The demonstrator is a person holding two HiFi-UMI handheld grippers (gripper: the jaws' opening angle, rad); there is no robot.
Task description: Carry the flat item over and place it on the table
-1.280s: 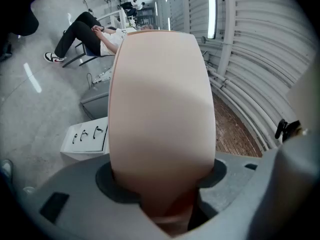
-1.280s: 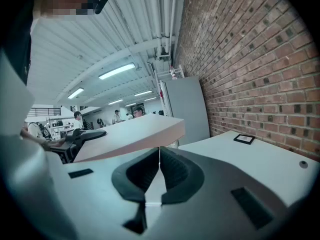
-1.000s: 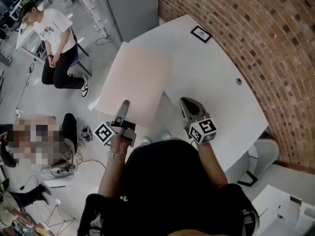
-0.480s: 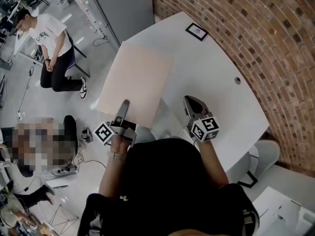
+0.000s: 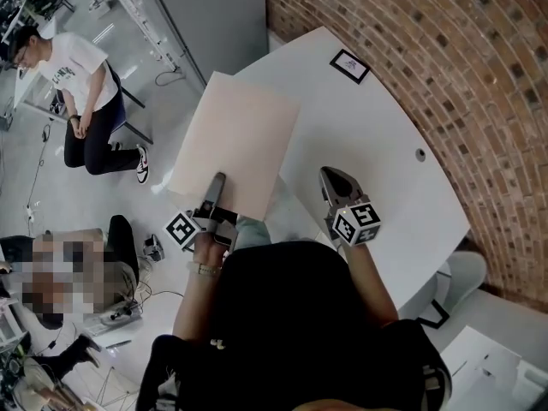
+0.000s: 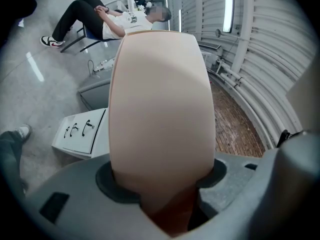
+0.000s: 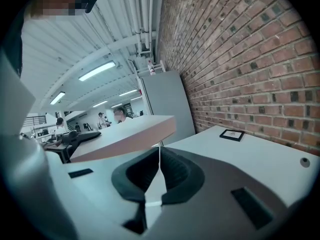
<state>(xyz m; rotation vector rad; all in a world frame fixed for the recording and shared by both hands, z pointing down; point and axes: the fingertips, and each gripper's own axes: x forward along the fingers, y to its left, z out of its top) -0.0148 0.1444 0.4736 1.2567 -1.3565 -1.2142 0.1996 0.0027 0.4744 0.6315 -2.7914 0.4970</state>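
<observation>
The flat item is a pale pink board (image 5: 235, 144), held level above the left edge of the white table (image 5: 377, 135). Part of it overhangs the floor. My left gripper (image 5: 216, 185) is shut on the board's near edge. In the left gripper view the board (image 6: 160, 104) fills the middle, clamped between the jaws of the left gripper (image 6: 167, 196). My right gripper (image 5: 330, 180) is shut and empty, above the table to the right of the board. In the right gripper view the right gripper (image 7: 159, 156) has its jaws together, and the board (image 7: 125, 133) lies ahead to the left.
A small black-framed card (image 5: 349, 65) lies at the table's far end, and a small hole (image 5: 419, 154) sits near the brick wall (image 5: 467, 67). A grey cabinet (image 5: 214, 11) stands beyond the table. A seated person (image 5: 81, 92) is on the floor side, left.
The view has shifted a little. The board and both grippers keep almost the same places; the right gripper sits slightly farther right than a second ago.
</observation>
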